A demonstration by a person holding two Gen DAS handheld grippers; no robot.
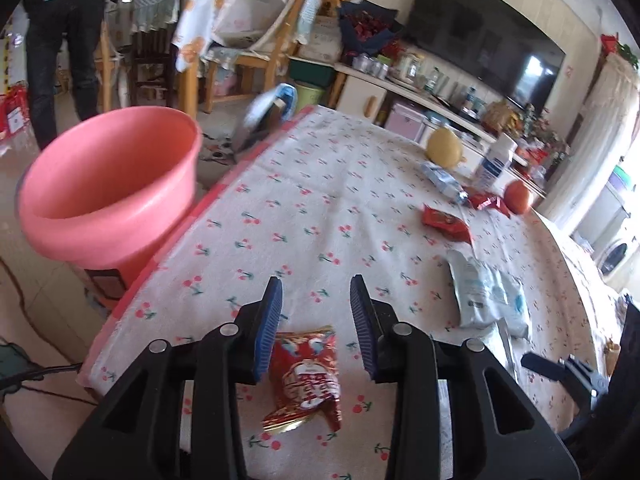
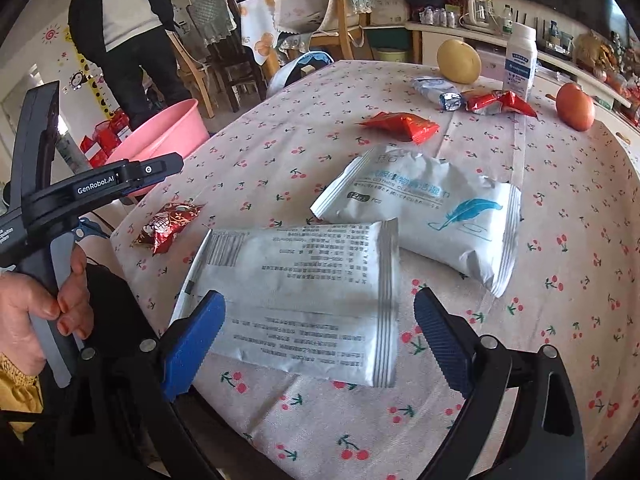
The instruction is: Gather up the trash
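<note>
My left gripper (image 1: 316, 280) stands open just above a red and gold candy wrapper (image 1: 306, 380) that lies on the cherry-print tablecloth (image 1: 320, 200) between its blue pads (image 1: 270, 320); the pads do not press it. From the right wrist view the same gripper (image 2: 160, 166) hangs over that wrapper (image 2: 168, 226) near the table's left edge. My right gripper (image 2: 320, 300) is wide open over a white printed sachet (image 2: 304, 292), which overlaps a second white pack with a blue feather (image 2: 440, 208). A pink basin (image 1: 108, 184) stands beside the table on the left.
Further back on the table lie a red packet (image 2: 400, 124), a crumpled red wrapper (image 2: 496, 104) and a blue-white wrapper (image 2: 434, 88), beside a yellow fruit (image 2: 458, 60), a white bottle (image 2: 518, 60) and an orange fruit (image 2: 575, 106). A person (image 2: 120, 20) stands near chairs behind the basin.
</note>
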